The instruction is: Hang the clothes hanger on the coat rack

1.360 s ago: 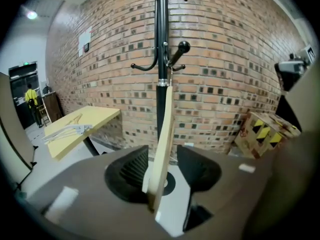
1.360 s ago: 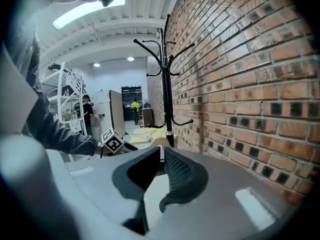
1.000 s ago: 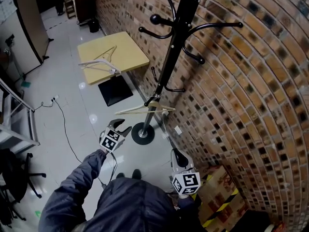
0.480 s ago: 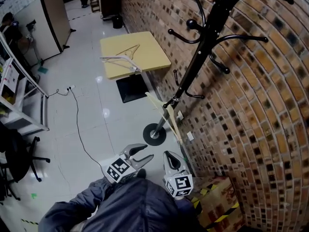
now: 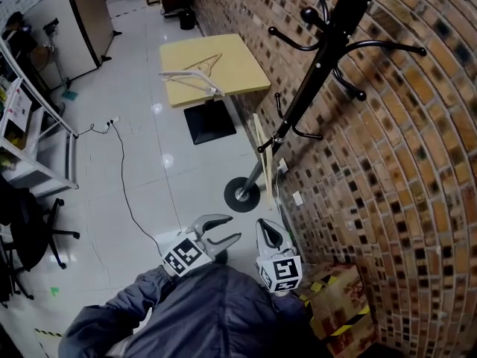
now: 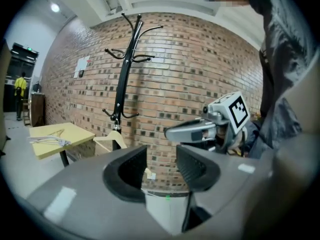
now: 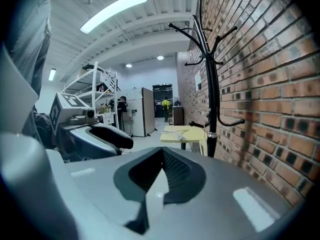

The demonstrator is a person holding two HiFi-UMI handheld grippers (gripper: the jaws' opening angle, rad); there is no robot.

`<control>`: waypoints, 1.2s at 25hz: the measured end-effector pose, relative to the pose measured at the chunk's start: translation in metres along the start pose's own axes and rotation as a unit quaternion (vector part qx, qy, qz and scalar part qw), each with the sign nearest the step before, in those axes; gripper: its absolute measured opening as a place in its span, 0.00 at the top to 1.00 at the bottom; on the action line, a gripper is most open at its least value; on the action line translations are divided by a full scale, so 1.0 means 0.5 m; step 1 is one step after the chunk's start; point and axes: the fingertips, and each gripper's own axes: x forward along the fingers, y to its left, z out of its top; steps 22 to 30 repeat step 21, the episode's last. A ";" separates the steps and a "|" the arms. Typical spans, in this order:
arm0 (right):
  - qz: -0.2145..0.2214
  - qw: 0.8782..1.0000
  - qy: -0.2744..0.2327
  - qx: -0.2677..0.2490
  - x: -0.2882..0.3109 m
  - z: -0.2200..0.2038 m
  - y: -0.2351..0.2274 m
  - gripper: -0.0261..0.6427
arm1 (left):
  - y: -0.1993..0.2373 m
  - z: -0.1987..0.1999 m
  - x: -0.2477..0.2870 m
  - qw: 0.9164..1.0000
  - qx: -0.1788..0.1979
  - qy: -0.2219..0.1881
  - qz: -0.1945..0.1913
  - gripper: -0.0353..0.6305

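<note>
Noted left gripper (image 6: 161, 159) with jaws apart and closing. Nothing between them, only brick wall (image 5: 387, 170) and floor (image 5: 89, 200) seen through the gap. Noted right gripper (image 7: 162, 151) with jaws together at the tips, holding nothing. Found both held low in front of the person, side by side and near each other but apart, pointing toward the foot of the coat rack (image 5: 319, 64). Saw a grey sleeve (image 5: 141, 312) behind the left gripper's marker cube.

Located the clothes hanger (image 5: 261, 151), pale wood, hung on one of the lowest hooks of the coat rack and well clear of both grippers. Seen nearly edge-on from the head view, reaching down beside the pole above the round base (image 5: 242, 195). Visible in the left gripper view as a pale shoulder shape just beside the pole.

Recorded the rack as black, upright, with curved hooks at several heights, standing just beside the brick wall.

Beyond the rack, logged a yellow table (image 5: 242, 69) against the same wall, carrying two more hangers: a white one (image 5: 190, 84) near its nearer edge and a wooden one (image 5: 206, 62) lying flat further back.

Further out:
- a dark cable (image 5: 125, 177) trailing across the glossy floor
- a cardboard box (image 5: 339, 315) with yellow-black tape at the wall's foot, beside the right gripper
- metal shelving (image 5: 33, 136) at the left edge of the head view
- a black chair (image 5: 26, 233), also at that edge
</note>
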 end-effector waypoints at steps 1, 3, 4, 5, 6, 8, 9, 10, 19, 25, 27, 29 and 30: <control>-0.002 1.000 0.002 -0.001 -0.002 -0.001 -0.003 0.95 | -0.001 0.004 0.002 1.000 0.004 0.000 -0.002 0.68; -0.007 1.000 0.004 -0.001 -0.005 0.000 -0.008 0.95 | 0.000 0.013 0.006 1.000 0.008 -0.003 -0.005 0.68; -0.008 1.000 0.004 -0.001 -0.008 0.000 -0.010 0.95 | 0.001 0.016 0.009 1.000 0.010 -0.004 -0.008 0.68; -0.009 1.000 0.005 -0.001 -0.010 0.000 -0.011 0.95 | 0.000 0.019 0.011 1.000 0.010 -0.004 -0.011 0.68; -0.009 1.000 0.005 -0.003 -0.014 0.000 -0.012 0.95 | -0.001 0.021 0.013 1.000 0.010 -0.004 -0.015 0.68; -0.012 1.000 0.009 -0.010 -0.023 -0.003 -0.019 0.95 | -0.008 0.026 0.019 1.000 0.012 -0.005 -0.025 0.68; -0.015 1.000 0.010 -0.011 -0.027 -0.004 -0.025 0.95 | -0.011 0.029 0.022 0.999 0.015 -0.004 -0.030 0.68; -0.018 1.000 0.011 -0.011 -0.031 -0.005 -0.033 0.95 | -0.014 0.033 0.026 0.999 0.019 -0.004 -0.035 0.68; -0.033 0.999 0.016 -0.021 -0.046 -0.003 -0.079 0.95 | -0.029 0.061 0.070 0.996 0.048 -0.003 -0.071 0.68; -0.034 0.999 0.012 -0.025 -0.041 0.003 -0.090 0.95 | -0.025 0.068 0.082 0.996 0.053 -0.004 -0.075 0.68; -0.034 0.999 0.012 -0.025 -0.041 0.003 -0.090 0.95 | -0.025 0.068 0.082 0.996 0.053 -0.004 -0.075 0.68; -0.034 0.999 0.012 -0.025 -0.041 0.003 -0.090 0.95 | -0.025 0.068 0.082 0.996 0.053 -0.004 -0.075 0.68; -0.034 0.999 0.012 -0.025 -0.041 0.003 -0.090 0.95 | -0.025 0.068 0.082 0.996 0.053 -0.004 -0.075 0.68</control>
